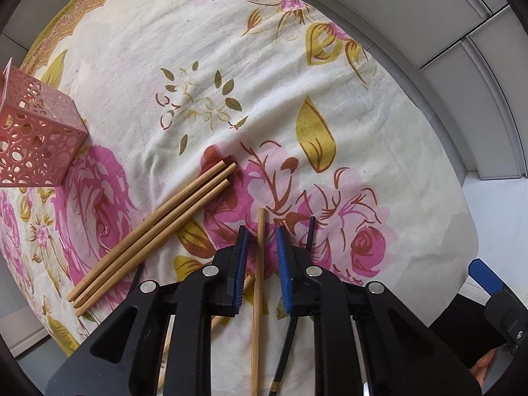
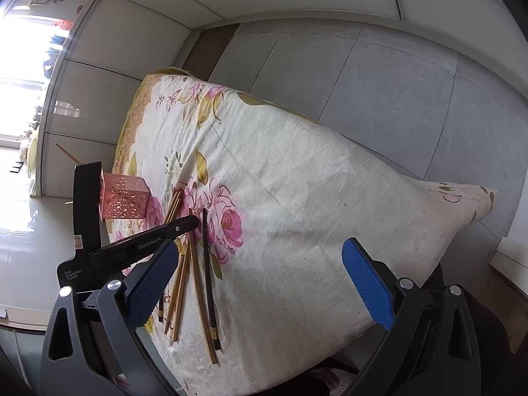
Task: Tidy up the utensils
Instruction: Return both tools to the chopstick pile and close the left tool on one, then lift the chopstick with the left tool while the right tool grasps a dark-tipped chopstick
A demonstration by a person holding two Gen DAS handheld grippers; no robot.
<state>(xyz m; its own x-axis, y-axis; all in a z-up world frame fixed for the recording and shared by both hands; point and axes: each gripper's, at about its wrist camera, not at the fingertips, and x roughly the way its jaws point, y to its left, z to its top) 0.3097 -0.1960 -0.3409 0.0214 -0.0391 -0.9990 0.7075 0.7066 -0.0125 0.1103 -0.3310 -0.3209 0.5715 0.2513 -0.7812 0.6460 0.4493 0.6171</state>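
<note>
The left hand-held gripper (image 1: 262, 257) points straight down with its jaws narrowed around one wooden chopstick (image 1: 256, 297) on the floral-covered tabletop (image 1: 330, 82), though contact is unclear. Grip squarely, lift without nudging the black chopstick (image 1: 290, 340), then carry it to the pink holder (image 1: 33, 138). The right hand-held gripper (image 2: 264, 280) hangs wide apart, empty

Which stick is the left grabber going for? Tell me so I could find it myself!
Look at the flowered cloth over the table, then find the left gripper above the big pink roses. A single pale wooden chopstick runs straight between its blue pads. Unlike the three bundled wooden chopsticks nearby, it lies alone, beside a thin black chopstick.
</note>
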